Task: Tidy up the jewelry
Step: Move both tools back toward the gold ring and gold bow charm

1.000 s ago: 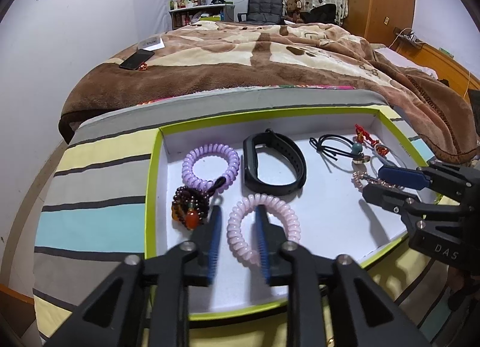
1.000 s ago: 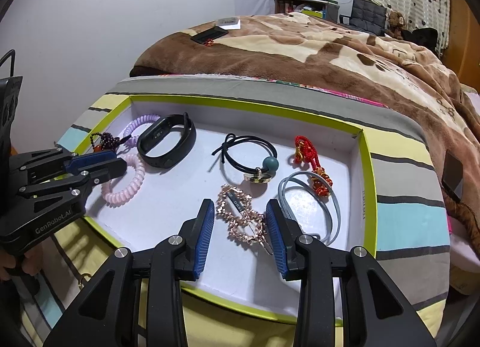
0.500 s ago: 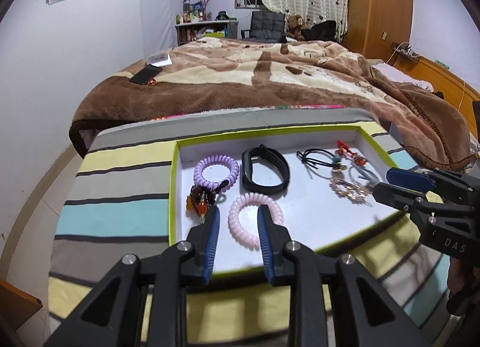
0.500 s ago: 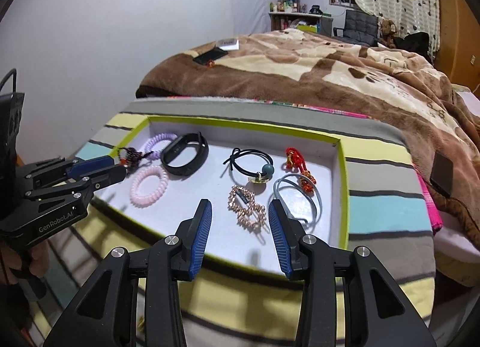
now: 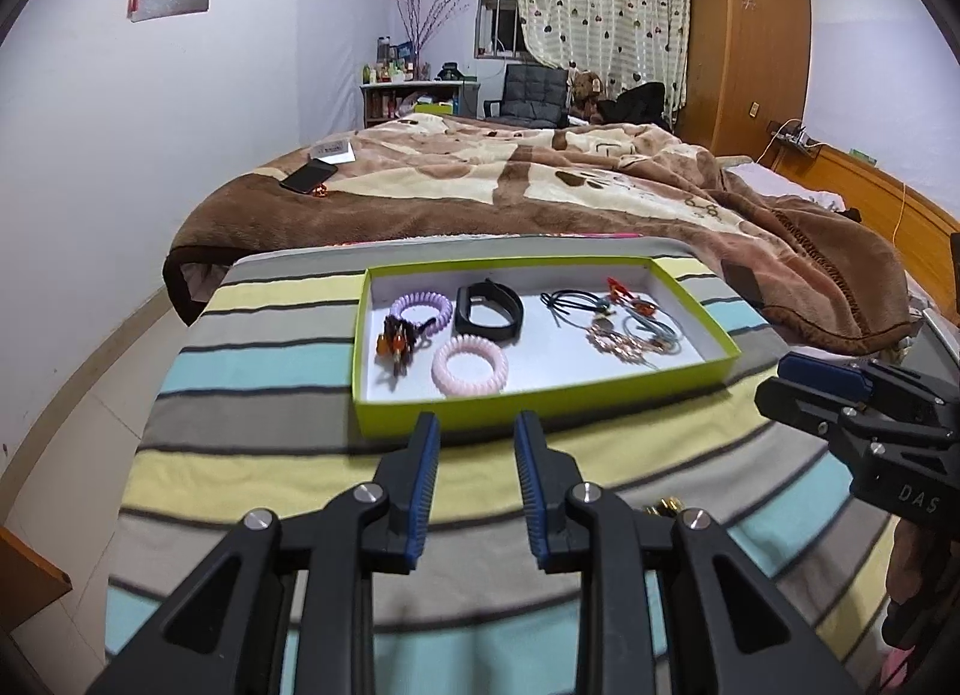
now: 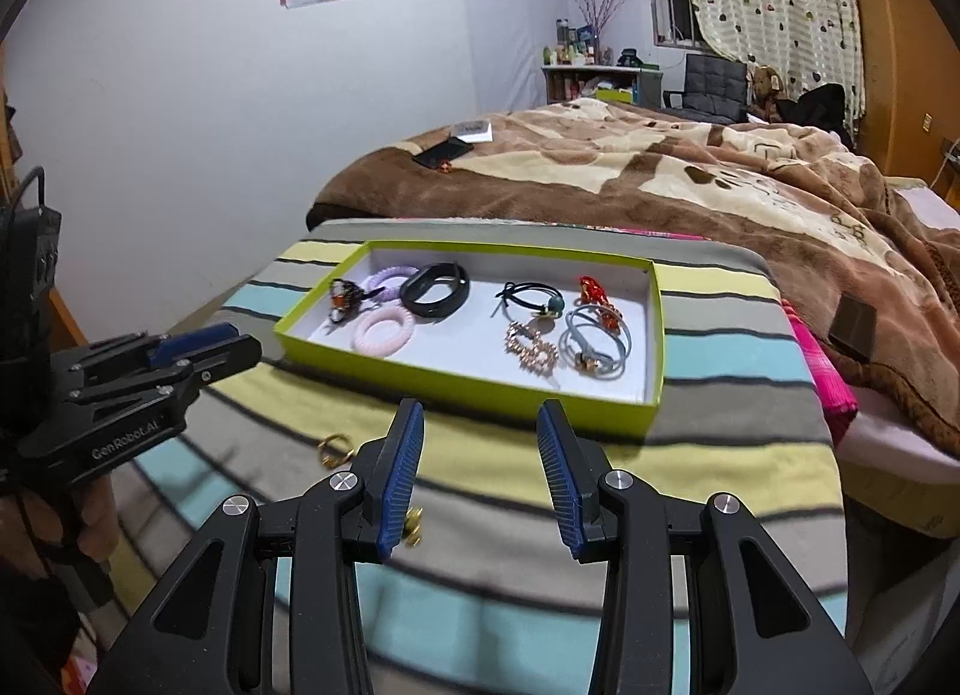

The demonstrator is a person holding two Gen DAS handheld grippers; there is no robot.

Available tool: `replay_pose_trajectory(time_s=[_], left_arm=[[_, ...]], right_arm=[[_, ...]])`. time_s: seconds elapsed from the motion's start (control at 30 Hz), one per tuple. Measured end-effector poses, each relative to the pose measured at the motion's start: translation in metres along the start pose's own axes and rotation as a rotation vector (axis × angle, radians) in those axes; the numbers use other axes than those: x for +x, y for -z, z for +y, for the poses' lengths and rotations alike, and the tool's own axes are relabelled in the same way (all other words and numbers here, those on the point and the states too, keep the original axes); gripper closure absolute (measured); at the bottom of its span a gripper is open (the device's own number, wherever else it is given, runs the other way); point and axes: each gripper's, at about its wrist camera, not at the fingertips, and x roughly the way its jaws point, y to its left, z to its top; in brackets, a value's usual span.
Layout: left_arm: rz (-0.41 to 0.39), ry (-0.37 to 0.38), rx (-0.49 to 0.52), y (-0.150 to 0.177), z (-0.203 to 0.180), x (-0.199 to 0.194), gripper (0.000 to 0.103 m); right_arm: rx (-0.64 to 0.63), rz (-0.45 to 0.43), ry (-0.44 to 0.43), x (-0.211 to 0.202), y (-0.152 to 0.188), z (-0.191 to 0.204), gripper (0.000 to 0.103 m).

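Grippers, left and right, now pulled back off tray; jaws open, empty; you look finished.

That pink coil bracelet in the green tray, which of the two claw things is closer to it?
Left. The left gripper hangs just outside the tray's near wall, lined up with the pink coil bracelet. The right gripper sits further along, opposite the tray's other half.
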Motion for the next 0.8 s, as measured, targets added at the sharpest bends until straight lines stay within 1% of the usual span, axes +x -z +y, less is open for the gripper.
replay_pose_trajectory(time_s=[0.3, 0.5, 0.8], left_arm=[[-0.025, 0.000, 0.003, 0.026, -0.010, -0.031, 0.076], [-0.045, 0.005, 0.005, 0.038, -0.016, -0.050, 0.076], [-0.049, 0.008, 0.017, 0.052, -0.021, -0.063, 0.076]], right_arm=[[0.039, -0.023, -0.023, -0.029, 0.026, 0.006, 0.063], [0.025, -0.029, -0.016, -0.042, 0.039, 0.012, 0.063], [0.013, -0.035, -0.009, -0.055, 0.055, 0.018, 0.063]])
